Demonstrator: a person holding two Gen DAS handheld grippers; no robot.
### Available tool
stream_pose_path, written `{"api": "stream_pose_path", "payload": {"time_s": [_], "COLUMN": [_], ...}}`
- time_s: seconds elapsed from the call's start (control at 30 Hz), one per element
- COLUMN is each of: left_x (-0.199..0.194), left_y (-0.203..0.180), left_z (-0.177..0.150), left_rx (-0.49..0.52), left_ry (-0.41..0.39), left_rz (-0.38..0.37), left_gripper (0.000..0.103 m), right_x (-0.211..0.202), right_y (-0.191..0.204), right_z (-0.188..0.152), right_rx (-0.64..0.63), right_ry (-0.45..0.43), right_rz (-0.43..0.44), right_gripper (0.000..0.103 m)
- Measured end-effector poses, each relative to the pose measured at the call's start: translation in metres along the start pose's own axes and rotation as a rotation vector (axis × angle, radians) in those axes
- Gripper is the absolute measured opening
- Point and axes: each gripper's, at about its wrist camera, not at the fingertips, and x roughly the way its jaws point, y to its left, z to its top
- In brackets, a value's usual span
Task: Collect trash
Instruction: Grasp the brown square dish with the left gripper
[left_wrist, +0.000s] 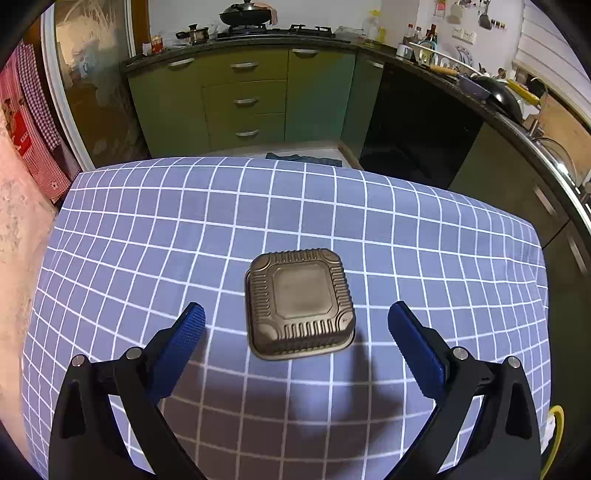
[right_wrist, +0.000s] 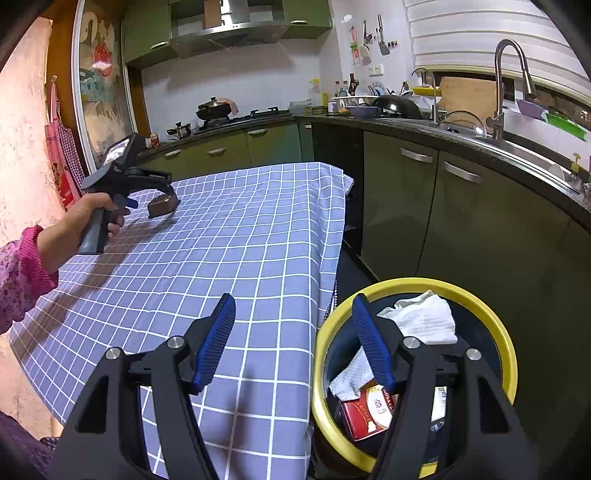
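Table (left_wrist: 147, 229) under a blue cloth with a white grid, kitchen cabinets beyond. Yellow-rimmed bin (right_wrist: 511, 354) stands on the floor just off the table's right edge; inside lie a white crumpled tissue (right_wrist: 424, 317) and a red carton (right_wrist: 365, 410). Brown ribbed food container (left_wrist: 299, 302) sits upside down on the cloth, mid-table. Left claw (left_wrist: 297, 317) hovers above it, jaws wide, pads clear of its sides. Right claw (right_wrist: 293, 314) open, empty, straddling table edge and bin rim.
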Motion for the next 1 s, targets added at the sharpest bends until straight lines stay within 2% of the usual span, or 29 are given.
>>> {"api": "stream_pose_path", "payload": {"time_s": [0.4, 0.5, 0.53, 0.77, 1.0], "left_x": [0.024, 0.025, 0.025, 0.006, -0.051], "left_y": [0.0, 0.005, 0.007, 0.008, 0.007], "left_z": [0.013, 0.012, 0.011, -0.003, -0.036], "left_rx": [-0.052, -0.054, -0.053, -0.013, 0.08], "left_ry": [0.04, 0.038, 0.039, -0.001, -0.09], "left_rz": [0.049, 0.047, 0.043, 0.024, -0.02], "left_gripper": [0.077, 0.066, 0.059, 0.059, 0.059], "right_x": [-0.003, -0.004, -0.004, -0.009, -0.016], "right_y": [-0.001, 0.0, 0.001, 0.001, 0.009], "right_z": [-0.001, 0.0, 0.0, 0.002, 0.002], "right_rx": [0.013, 0.014, 0.013, 0.008, -0.007], "right_ry": [-0.007, -0.007, -0.007, -0.016, -0.023], "right_rz": [0.011, 0.015, 0.015, 0.023, 0.029], "right_gripper": [0.062, 0.062, 0.062, 0.062, 0.062]}}
